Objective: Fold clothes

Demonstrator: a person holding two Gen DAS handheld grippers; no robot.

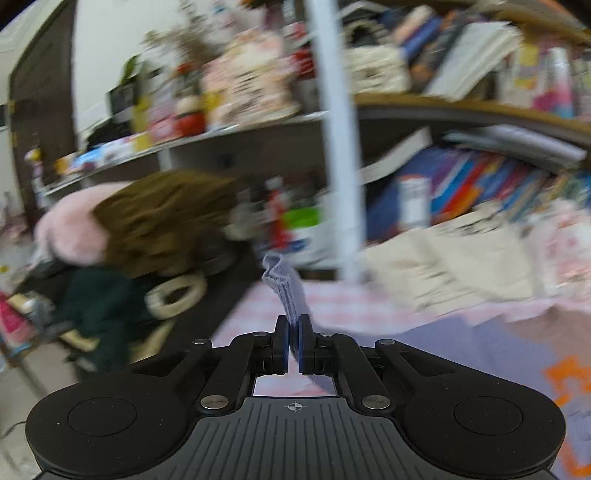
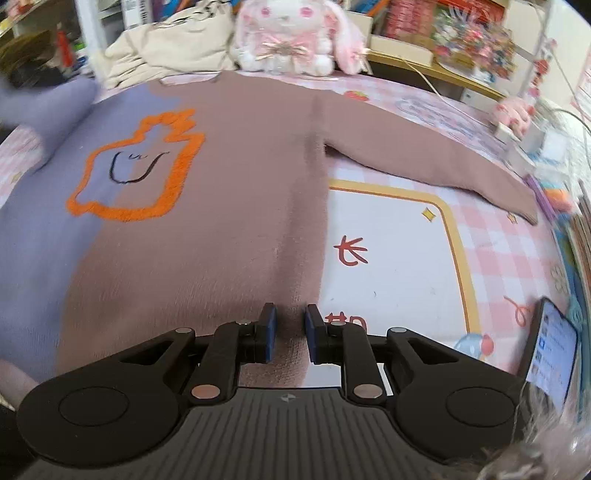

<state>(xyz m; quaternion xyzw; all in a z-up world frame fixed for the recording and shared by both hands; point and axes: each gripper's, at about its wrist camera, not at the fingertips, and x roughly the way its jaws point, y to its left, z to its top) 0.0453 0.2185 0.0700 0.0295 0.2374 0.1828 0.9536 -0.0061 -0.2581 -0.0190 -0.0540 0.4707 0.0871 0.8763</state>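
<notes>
**A:** What's the big worry? The sweater (image 2: pixel 221 206) lies spread flat across the bed (image 2: pixel 406 236), brown half on the right, lilac half on the left, its right sleeve (image 2: pixel 443 166) stretched far out toward the right edge.

**B:** Drag, I'd judge. The left gripper (image 1: pixel 293 341) is pressed together on the lilac sleeve cuff (image 1: pixel 286 291), held up off the bed. Pull too hard and the whole body could slide or bunch.

**A:** And the right gripper (image 2: pixel 290 332)?

**B:** Spread, holding nothing, hovering over the near hem. It could pin the cloth if needed.

**A:** Room to move?

**B:** Open bedding to the right of the body. Far side is crowded: the plush rabbit (image 2: pixel 291 33) and the cream bag (image 2: pixel 173 40) touch or nearly touch the collar. A phone (image 2: pixel 554 354) sits at the near right edge, easily knocked.
</notes>
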